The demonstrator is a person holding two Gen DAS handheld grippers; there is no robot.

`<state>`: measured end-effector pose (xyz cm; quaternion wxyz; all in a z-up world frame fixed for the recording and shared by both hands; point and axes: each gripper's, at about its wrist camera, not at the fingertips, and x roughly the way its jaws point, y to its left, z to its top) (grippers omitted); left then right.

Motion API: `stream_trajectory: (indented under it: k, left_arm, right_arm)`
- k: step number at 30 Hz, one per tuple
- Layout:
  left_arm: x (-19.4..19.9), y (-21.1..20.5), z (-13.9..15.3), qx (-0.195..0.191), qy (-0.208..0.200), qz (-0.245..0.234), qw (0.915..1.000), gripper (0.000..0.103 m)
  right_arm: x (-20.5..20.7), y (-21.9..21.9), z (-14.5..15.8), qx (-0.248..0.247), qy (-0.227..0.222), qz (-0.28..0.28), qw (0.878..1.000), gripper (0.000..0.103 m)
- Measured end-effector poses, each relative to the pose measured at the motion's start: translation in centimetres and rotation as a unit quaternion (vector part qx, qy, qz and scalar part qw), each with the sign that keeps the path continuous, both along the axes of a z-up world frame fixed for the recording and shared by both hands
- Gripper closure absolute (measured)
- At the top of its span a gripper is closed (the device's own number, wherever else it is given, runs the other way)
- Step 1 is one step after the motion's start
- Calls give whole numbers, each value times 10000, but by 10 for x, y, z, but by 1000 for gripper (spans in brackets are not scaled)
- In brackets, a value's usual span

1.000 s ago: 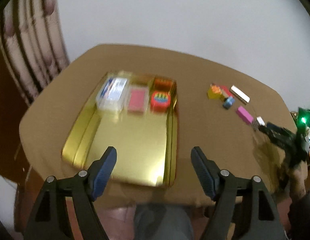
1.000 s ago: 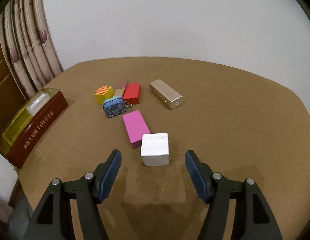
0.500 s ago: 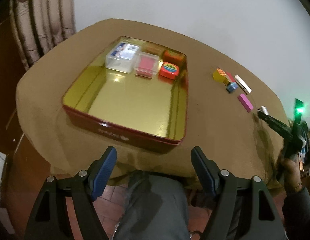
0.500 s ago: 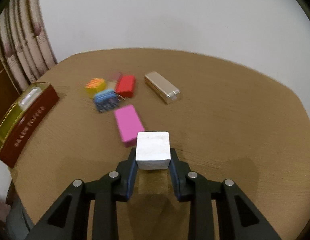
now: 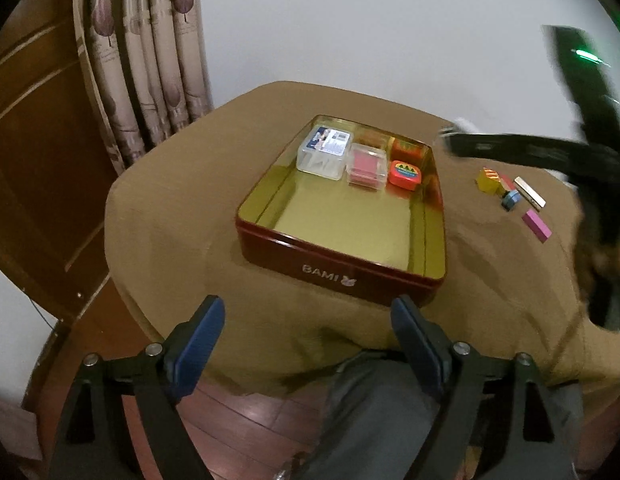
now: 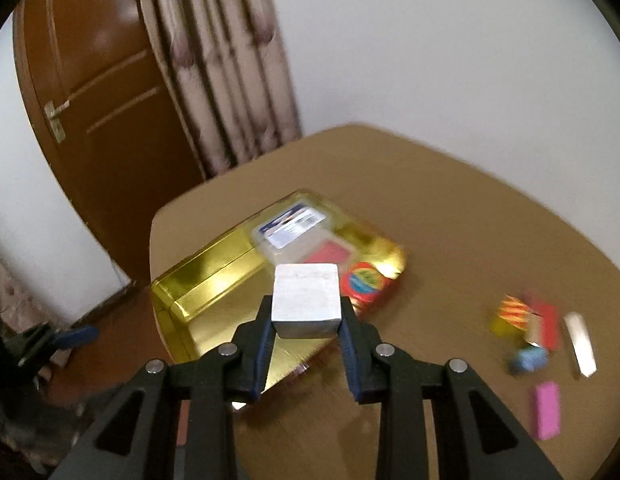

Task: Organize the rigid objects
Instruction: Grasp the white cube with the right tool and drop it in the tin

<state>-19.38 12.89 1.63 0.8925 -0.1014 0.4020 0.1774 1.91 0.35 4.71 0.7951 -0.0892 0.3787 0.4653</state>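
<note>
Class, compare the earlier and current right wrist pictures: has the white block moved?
Yes. The white block, clamped in the right gripper, has left the tabletop beside the pink block and now hangs over the gold tin.

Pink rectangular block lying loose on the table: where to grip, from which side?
Grip the pink rectangular block across its two long sides, coming from above. It lies flat, apart from the other pieces, with both long sides free and the narrow width likely fitting the jaws.

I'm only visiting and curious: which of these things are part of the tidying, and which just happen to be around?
Part of the job:
- white block, gripped by the right gripper
- gold tin, three small boxes already inside
- pink block
- yellow striped block
- silver bar
- left gripper, jaws opening, nothing between them

Just around:
- curtain
- wooden door
</note>
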Motion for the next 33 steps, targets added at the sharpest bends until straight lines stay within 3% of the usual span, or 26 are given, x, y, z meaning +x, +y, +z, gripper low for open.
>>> stream_trajectory:
  k: [4,17,22,25,28,31,33]
  left_arm:
    - [-3,5,2,-36,-59,-61,10000,20]
    - [4,22,-16,-555,158,-6,9983,19]
    - [5,18,-18,-495,222,-30,9985,19]
    - [5,14,-16,-365,216,-70,9991,19]
    - [3,8,-11,-244,90,-159,9995,19]
    - [3,-3,-7,-246,5,-406,9989,19]
    - [5,-14,-6,-245,19,-633,9977,19]
  right_arm:
    - [14,46,-21,-526,46,220,9984,73]
    - [24,81,-76,-1657,-239,216,9856,72]
    - [22,74,-71,-1593,-600,15,9854,57]
    - [19,40,-47,-956,-742,-288,9922,57]
    - [19,-19,-35,-234,-719,-1041,9917,55]
    - [24,-101,-51,-74,-709,-2102,9750,54]
    - [29,-148,-69,-318,-731,-2729,9587,54]
